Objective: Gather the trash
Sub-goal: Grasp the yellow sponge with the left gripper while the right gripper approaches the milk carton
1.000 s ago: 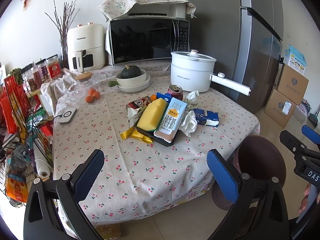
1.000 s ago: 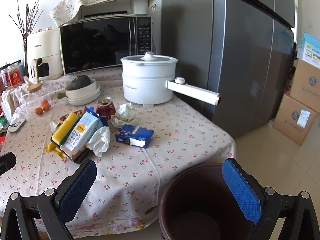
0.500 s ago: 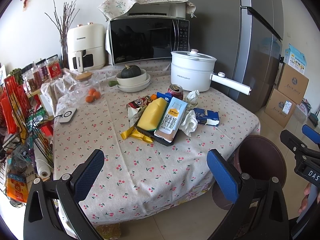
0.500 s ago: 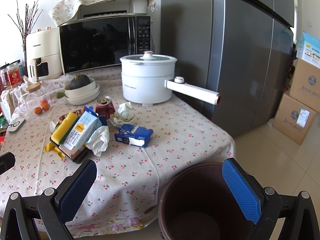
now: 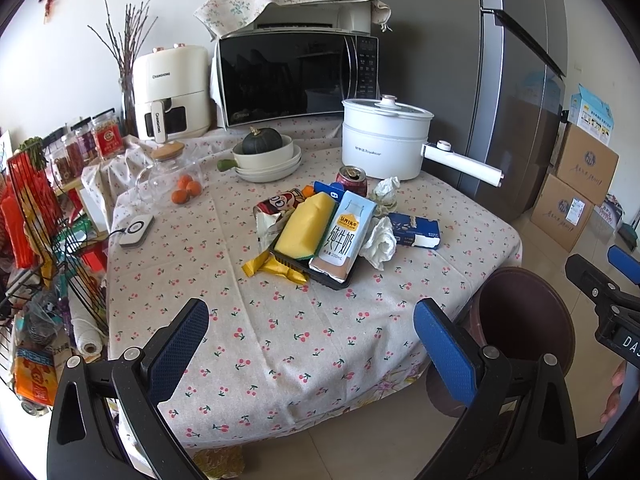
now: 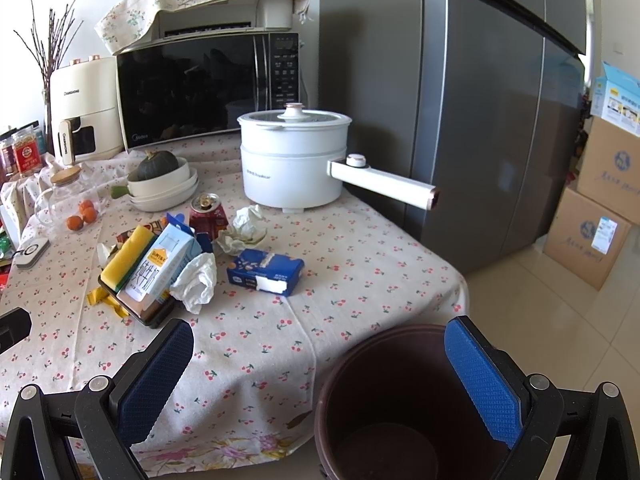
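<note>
Both pairs of fingers stand wide apart and hold nothing. In the left wrist view the left gripper (image 5: 312,340) fills the lower part of the frame, its blue pads hanging over the near edge of the surface (image 5: 280,344), which wears a cherry-print cloth. In the right wrist view the right gripper (image 6: 320,376) sits at the bottom of the frame, its right pad over the rim of a dark brown bin (image 6: 400,400) that stands on the floor just beside the surface at the lower right.

The trash lies clustered at the middle of the left wrist view: a milk carton (image 5: 344,236) and a yellow sponge (image 5: 306,226) lie side by side in a black tray (image 5: 340,282), with a yellow wrapper (image 5: 272,268) at the tray's lower left corner. A crumpled white tissue (image 5: 380,242) touches the carton's right side, and a blue box (image 5: 414,230) lies just right of it. Above them stand a red can (image 5: 352,182) and another crumpled paper (image 5: 386,192). A snack bag (image 5: 276,208) lies at the upper left of the sponge.

Further up the frame sit a white electric pot (image 5: 384,140), a microwave (image 5: 296,80) and an air fryer (image 5: 172,92).
</note>
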Available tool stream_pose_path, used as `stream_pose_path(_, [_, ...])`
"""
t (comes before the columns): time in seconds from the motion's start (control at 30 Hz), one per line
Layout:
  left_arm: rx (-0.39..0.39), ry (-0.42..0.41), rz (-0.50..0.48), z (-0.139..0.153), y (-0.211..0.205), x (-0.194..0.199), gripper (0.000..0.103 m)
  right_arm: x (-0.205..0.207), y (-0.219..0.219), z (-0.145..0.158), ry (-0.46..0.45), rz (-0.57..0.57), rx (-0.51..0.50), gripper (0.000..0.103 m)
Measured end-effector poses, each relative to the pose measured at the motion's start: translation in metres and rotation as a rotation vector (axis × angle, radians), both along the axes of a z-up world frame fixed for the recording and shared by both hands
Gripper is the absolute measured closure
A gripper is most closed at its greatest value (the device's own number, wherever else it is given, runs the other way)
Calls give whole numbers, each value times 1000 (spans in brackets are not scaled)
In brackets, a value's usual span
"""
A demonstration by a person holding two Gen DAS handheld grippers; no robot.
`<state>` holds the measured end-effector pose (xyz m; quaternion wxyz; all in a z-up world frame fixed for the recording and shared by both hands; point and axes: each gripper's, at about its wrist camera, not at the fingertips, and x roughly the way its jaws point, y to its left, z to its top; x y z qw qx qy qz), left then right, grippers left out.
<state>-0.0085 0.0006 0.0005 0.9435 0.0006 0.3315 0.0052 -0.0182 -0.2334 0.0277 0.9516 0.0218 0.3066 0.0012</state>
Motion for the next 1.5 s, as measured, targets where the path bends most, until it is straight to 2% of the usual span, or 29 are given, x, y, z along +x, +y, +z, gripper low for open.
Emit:
stream_pose_path(0.2, [-44,106,-33,-5,11,16,0,11,0,8,28,26,-4,0])
stream_pose_path(0.3, [-40,140,-31,-7,21,30,0,24,4,14,60,53,-29,0])
stream_pose_path(0.43, [-30,200,-25,-14,38,60,0,49,7,18,126,112,-14,0])
stream_pose_path(0.6, [-109,285,-7,-28,59,102,0,84,17,11,174,154,-54,0])
stream_pose_path(0.7, [-177,309,-21,-37,64,125,0,99,16,-5,198,150,2,0])
stream_pose_path(0.77, [-215,305,-32,-41,65,140,0,112,16,-19,278,162,40,0])
stream_pose_path(0.83, [-238,301,-52,-45,65,156,3,119,13,-24,298,159,71,0])
stream_pose_path(0.97, [-292,303,-87,-57,62,182,16,133,6,-24,295,124,88,0])
stream_pose_path(1.1, [-296,307,-110,-68,52,199,30,140,0,-29,318,108,92,0])
stream_pose_path(1.17, [-285,321,-120,-74,45,204,50,143,-1,-33,328,104,89,0])
stream_pose_path(1.23, [-266,330,-121,-79,41,208,62,143,-1,-35,335,102,82,0])
stream_pose_path(1.3, [-248,319,-124,-80,37,209,66,143,-2,-36,338,99,76,0])
stream_pose_path(1.37, [-223,306,-134,-77,34,208,78,143,-3,-36,341,95,74,0])
stream_pose_path(1.5, [-185,261,-139,-64,32,198,83,144,-2,-37,351,92,84,0])
